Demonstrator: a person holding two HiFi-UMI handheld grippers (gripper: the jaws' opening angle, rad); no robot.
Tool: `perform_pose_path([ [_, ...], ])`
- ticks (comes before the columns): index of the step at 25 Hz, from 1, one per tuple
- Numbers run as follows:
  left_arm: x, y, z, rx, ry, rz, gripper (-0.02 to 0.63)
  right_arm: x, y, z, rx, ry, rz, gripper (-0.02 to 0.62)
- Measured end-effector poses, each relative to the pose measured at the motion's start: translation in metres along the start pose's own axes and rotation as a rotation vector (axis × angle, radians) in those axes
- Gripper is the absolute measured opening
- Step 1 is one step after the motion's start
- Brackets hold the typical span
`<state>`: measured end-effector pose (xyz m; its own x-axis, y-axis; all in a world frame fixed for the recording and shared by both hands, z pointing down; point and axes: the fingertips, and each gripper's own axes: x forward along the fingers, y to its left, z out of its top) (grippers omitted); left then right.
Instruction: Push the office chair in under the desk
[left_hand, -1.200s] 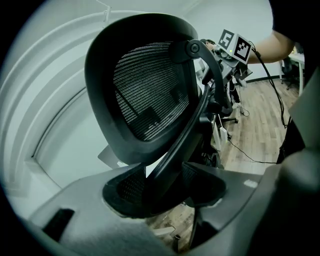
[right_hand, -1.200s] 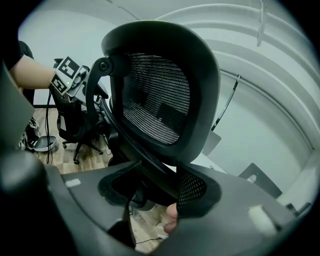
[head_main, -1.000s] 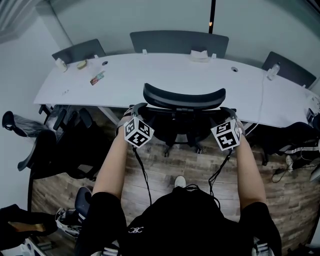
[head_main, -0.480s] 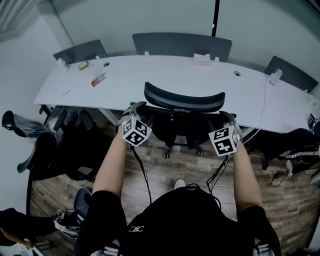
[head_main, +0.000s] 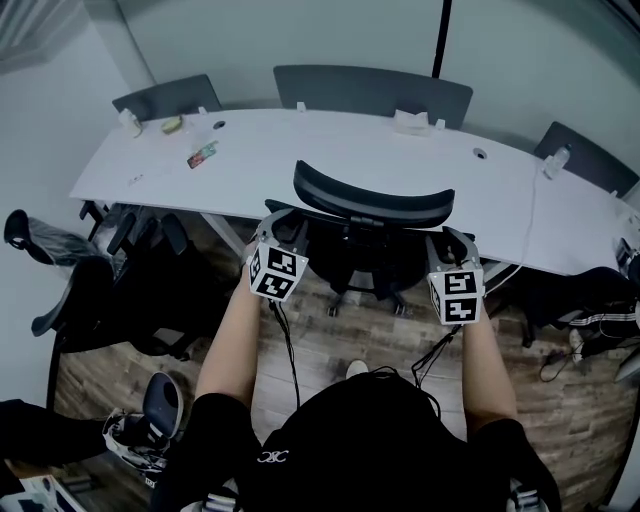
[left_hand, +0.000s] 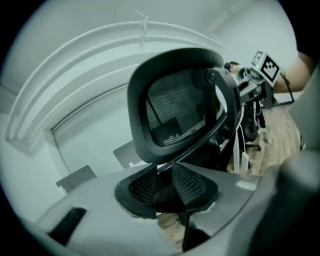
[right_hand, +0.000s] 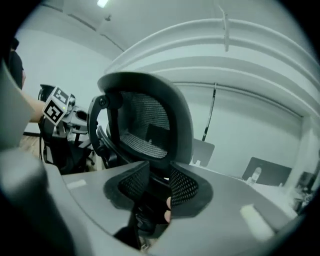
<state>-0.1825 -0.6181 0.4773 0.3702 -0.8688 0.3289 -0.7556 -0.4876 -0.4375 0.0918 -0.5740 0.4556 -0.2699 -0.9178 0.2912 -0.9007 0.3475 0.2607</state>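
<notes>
Your left gripper (left_hand: 167, 182) and right gripper (right_hand: 157, 182) are each closed tight on the back frame of the office chair (head_main: 372, 200), which only the gripper views show; the head view places that chair at the near edge of the white desk (head_main: 330, 150).

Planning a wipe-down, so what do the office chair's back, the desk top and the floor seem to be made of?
The office chair back: black see-through mesh in a smooth matte frame, probably plastic. The desk top: plain white, smooth, low sheen, likely laminate. The floor: brown planks with grain and seams, wood or wood-look; cannot tell which.
</notes>
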Motion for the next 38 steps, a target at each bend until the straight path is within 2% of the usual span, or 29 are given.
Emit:
perform_pose_path([
  [3, -0.020, -0.002, 0.014, -0.170, -0.079, 0.047, 0.025, -0.013, 0.000, 0.016, 0.054, -0.076, -0.034, 0.059],
  [5, -0.032, -0.008, 0.023, -0.272, -0.116, 0.048, 0.008, -0.022, 0.006, 0.026, 0.091, -0.118, -0.040, 0.009],
  [7, -0.042, -0.013, 0.034, -0.345, -0.152, 0.046, 0.008, -0.029, 0.015, 0.036, 0.113, -0.150, -0.030, 0.008],
  [12, -0.067, -0.025, 0.064, -0.468, -0.210, 0.056, 0.009, -0.046, 0.036, 0.053, 0.145, -0.213, -0.007, 0.008],
  [15, -0.078, -0.035, 0.076, -0.468, -0.207, 0.056, 0.009, -0.057, 0.043, 0.060, 0.188, -0.241, -0.008, 0.006],
  [18, -0.086, -0.047, 0.082, -0.420, -0.170, 0.069, 0.009, -0.062, 0.051, 0.062, 0.198, -0.218, -0.017, 0.006],
  [22, -0.093, -0.062, 0.093, -0.388, -0.172, 0.067, 0.009, -0.064, 0.061, 0.061, 0.208, -0.200, -0.005, 0.006],
  [30, -0.090, -0.065, 0.092, -0.450, -0.164, 0.042, 0.009, -0.062, 0.065, 0.063, 0.211, -0.198, -0.013, 0.006],
  [38, -0.085, -0.074, 0.099, -0.410, -0.163, 0.029, 0.009, -0.063, 0.065, 0.055, 0.180, -0.185, -0.017, 0.007],
])
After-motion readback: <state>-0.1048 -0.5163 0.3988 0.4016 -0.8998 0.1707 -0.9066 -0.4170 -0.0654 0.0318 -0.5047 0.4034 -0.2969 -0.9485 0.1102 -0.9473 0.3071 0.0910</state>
